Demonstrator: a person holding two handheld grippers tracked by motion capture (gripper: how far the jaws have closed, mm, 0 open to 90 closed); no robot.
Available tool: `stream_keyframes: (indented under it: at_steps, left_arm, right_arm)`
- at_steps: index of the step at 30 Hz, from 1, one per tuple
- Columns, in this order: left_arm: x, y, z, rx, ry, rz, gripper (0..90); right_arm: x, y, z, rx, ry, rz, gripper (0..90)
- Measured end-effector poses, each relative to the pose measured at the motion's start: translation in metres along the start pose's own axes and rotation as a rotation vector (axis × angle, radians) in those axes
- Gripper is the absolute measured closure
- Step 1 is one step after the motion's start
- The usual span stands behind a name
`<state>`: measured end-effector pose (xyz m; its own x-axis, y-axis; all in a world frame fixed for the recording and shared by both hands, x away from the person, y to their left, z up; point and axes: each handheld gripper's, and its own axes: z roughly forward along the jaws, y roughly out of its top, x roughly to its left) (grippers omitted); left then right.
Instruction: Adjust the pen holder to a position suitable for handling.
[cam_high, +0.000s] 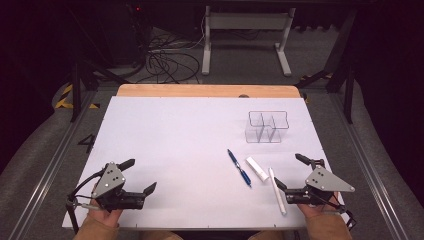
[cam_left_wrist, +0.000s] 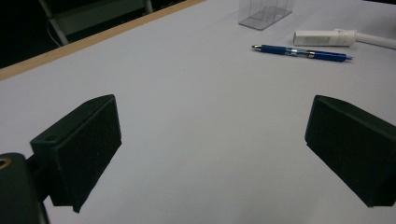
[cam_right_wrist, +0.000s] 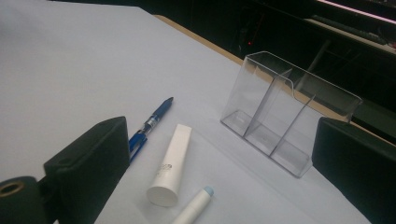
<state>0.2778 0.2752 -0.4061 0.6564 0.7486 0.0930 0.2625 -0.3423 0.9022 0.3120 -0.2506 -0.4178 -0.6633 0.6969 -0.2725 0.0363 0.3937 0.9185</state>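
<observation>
A clear plastic organizer (cam_high: 267, 127) with several compartments stands empty at the right back of the white table (cam_high: 165, 135). In front of it lie a blue pen (cam_high: 239, 168), a short white tube (cam_high: 257, 168) and a long white marker (cam_high: 278, 191). My right gripper (cam_high: 288, 170) rests open just right of the marker, holding nothing. Its own view shows the organizer (cam_right_wrist: 285, 112), the pen (cam_right_wrist: 152, 122), the tube (cam_right_wrist: 173, 165) and the marker's blue tip (cam_right_wrist: 196, 207) ahead of the wide jaws. At the front left, my left gripper (cam_high: 141, 175) stands open and empty, with the pen (cam_left_wrist: 301, 52) and tube (cam_left_wrist: 324, 37) far off.
A wooden strip (cam_high: 207, 91) runs along the table's far edge. Beyond it, on the floor, are a white desk frame (cam_high: 247, 35) and tangled cables (cam_high: 167, 62). Metal rails (cam_high: 55, 155) flank the table on both sides.
</observation>
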Motion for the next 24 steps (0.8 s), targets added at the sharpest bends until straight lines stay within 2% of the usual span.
stream_keyframes:
  at_steps: [19,24]
  left_arm:
    - [-0.0016,0.0002,-0.0002,-0.005,0.004,0.009,4.5]
    - [-0.0015,0.0004,-0.0004,-0.005,0.008,0.008,4.5]
  right_arm:
    - [-0.0006,0.0015,-0.0008,0.001,-0.004,-0.006,4.8]
    - [-0.0020,0.0078,0.0011,0.014,0.009,-0.005,4.8]
